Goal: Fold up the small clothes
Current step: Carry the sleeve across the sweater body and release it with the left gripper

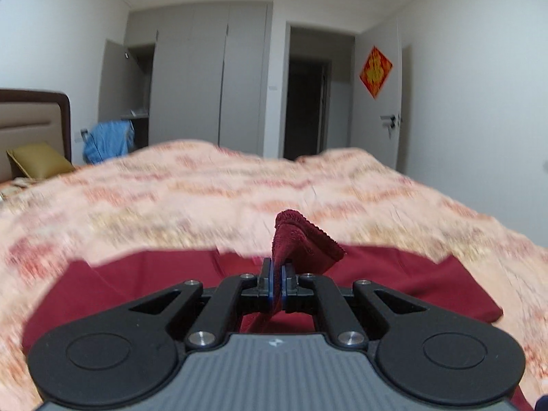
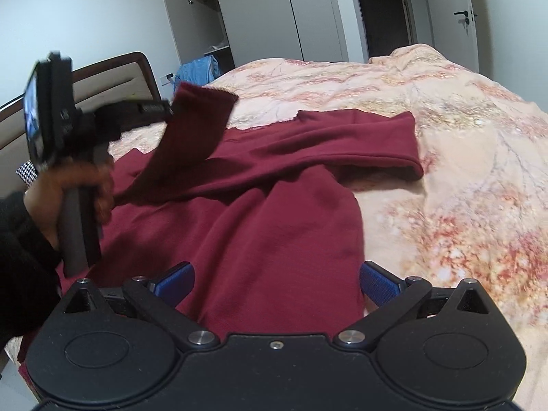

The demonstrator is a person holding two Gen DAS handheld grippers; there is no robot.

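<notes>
**Entry: dark red knit garment, sleeve fold in hand**

Dark red long-sleeved knit garment lay spread on the peach floral bedspread, body near, one sleeve already crossed to the right. Left gripper was clamped on the ribbed cuff, lifting the left sleeve, apparently to carry it across. Right gripper hung spread wide and empty above the near hem, likely ready to steady it.
</notes>
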